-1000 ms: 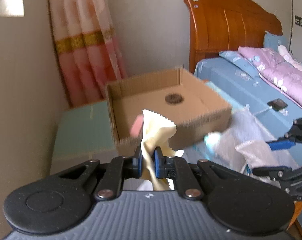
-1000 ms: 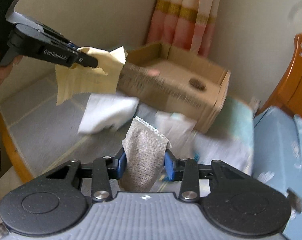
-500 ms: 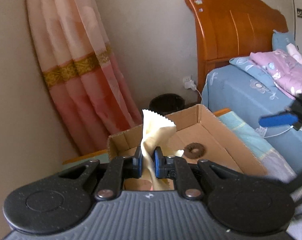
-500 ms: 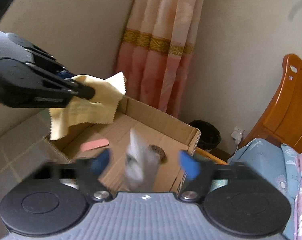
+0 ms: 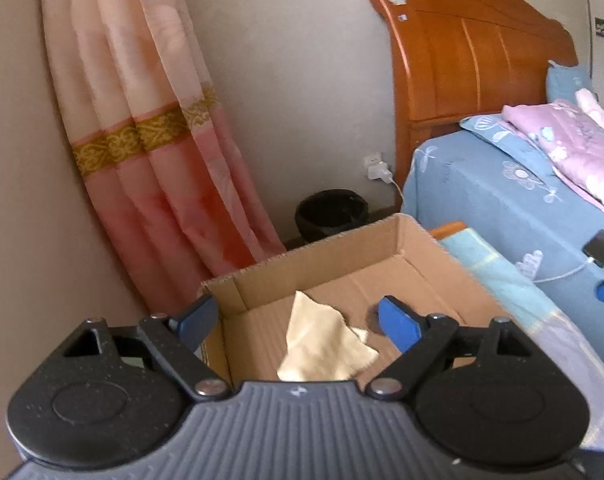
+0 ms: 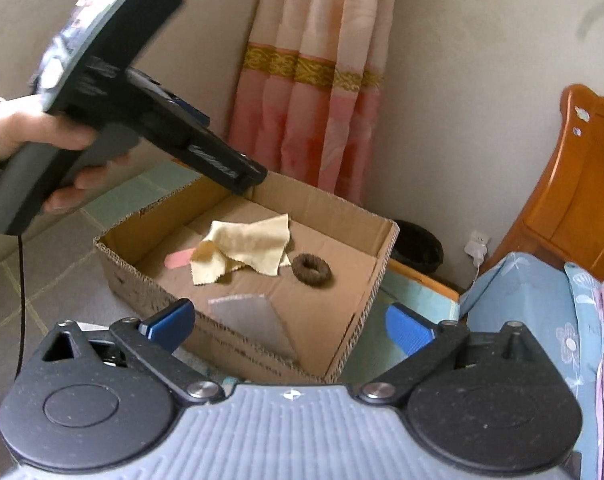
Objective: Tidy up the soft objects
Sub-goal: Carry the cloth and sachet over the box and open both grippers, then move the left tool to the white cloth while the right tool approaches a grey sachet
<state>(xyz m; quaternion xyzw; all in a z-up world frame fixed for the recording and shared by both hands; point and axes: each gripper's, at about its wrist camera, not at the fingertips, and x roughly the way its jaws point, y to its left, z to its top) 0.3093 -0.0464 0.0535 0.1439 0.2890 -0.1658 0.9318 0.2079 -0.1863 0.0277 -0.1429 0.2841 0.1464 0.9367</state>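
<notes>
Both the left gripper (image 5: 297, 322) and right gripper (image 6: 289, 326) are opening wide and empty, so the grey felt cloth (image 6: 253, 326) dropping near the brown cardboard box's (image 6: 382, 268) front wall is risking to catch there.

Left gripper (image 5: 297, 322) jaws have just been opening, now spread wide, nothing pinched. Yellow cloth (image 5: 322, 346) lies crumpled on the floor of the cardboard box (image 5: 342, 248), between the blue fingertips (image 5: 398, 322). Curtain (image 5: 153, 140) at 10 o'clock, black bin (image 5: 332, 212) at 12, bed (image 5: 522, 200) at 2–3.
</notes>
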